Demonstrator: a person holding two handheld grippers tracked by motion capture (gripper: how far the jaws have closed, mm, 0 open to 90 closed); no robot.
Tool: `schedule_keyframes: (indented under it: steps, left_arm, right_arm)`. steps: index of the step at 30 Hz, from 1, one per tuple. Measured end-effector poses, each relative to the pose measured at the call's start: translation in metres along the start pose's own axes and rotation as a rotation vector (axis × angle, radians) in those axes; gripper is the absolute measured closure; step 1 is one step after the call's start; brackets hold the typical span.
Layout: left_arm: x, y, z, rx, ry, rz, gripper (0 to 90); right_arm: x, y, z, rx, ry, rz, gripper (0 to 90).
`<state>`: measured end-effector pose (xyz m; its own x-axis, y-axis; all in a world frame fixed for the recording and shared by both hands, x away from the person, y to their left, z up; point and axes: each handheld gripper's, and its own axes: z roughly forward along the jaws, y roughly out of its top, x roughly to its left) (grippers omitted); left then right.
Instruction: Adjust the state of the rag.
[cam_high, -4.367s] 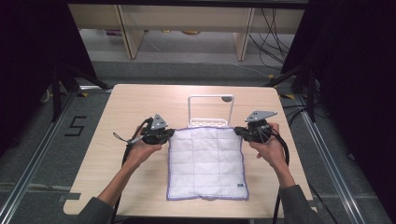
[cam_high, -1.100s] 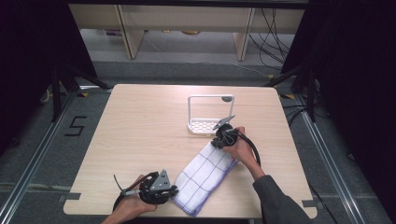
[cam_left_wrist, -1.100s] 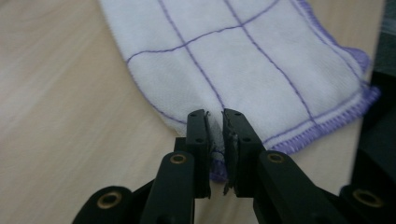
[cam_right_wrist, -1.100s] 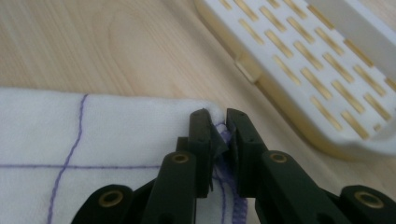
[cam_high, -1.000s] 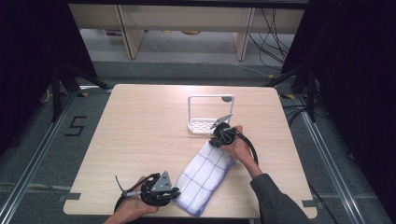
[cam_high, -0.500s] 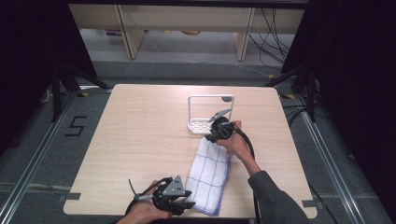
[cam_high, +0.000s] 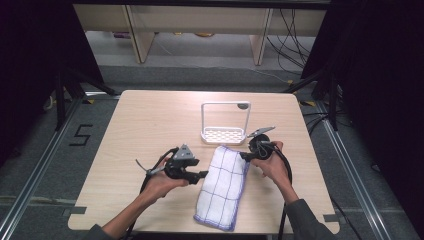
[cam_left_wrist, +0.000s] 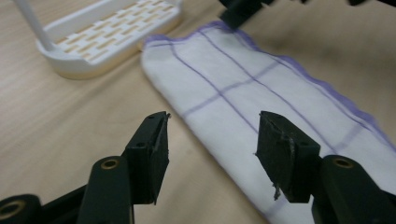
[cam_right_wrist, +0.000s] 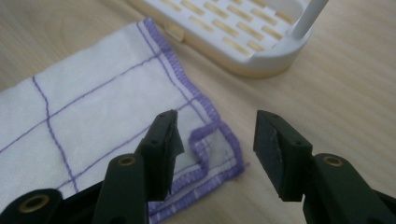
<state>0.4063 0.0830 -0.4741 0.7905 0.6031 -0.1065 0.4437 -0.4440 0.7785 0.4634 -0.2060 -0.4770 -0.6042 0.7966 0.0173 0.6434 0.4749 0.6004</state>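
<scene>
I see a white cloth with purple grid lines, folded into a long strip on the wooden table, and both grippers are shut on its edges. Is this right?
Not quite. The white cloth with purple grid lines does lie folded in a long strip on the wooden table, but neither gripper grips it. The left gripper and the right gripper have just been opening, and both gripper views show their jaws apart, pressing on nothing.

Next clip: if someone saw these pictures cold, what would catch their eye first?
Most likely the folded white cloth with purple grid lines, lying lengthwise on the near middle of the wooden table. A hand-held gripper flanks it on each side, the left gripper and the right gripper; the jaws of both have just been opening and grip nothing. Just beyond the cloth's far end stands a white slotted rack with a hoop frame.
</scene>
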Motion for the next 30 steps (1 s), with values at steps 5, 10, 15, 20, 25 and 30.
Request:
schedule_keyframes:
  steps: [5,10,15,20,25,30]
  left_arm:
    - [0.019,0.016,0.032,0.044,0.046,-0.019,42.9]
    - [0.028,0.027,0.061,0.073,0.085,-0.027,43.4]
    - [0.027,0.036,0.079,0.079,0.111,-0.016,43.8]
    - [0.028,0.04,0.087,0.089,0.117,-0.008,44.2]
    - [0.028,0.042,0.094,0.088,0.109,0.014,47.7]
    - [0.03,0.042,0.1,0.093,0.085,0.021,61.9]
  right_arm:
    - [-0.001,-0.004,0.003,0.039,-0.003,0.024,48.7]
    - [-0.003,-0.005,0.003,0.057,-0.008,0.04,49.8]
    - [-0.007,-0.008,0.004,0.068,-0.01,0.027,59.7]
    - [-0.008,-0.009,0.003,0.075,-0.009,0.042,64.4]
    - [-0.009,-0.01,0.007,0.069,-0.002,0.026,63.1]
    - [-0.006,-0.008,0.004,0.065,-0.001,0.038,63.3]
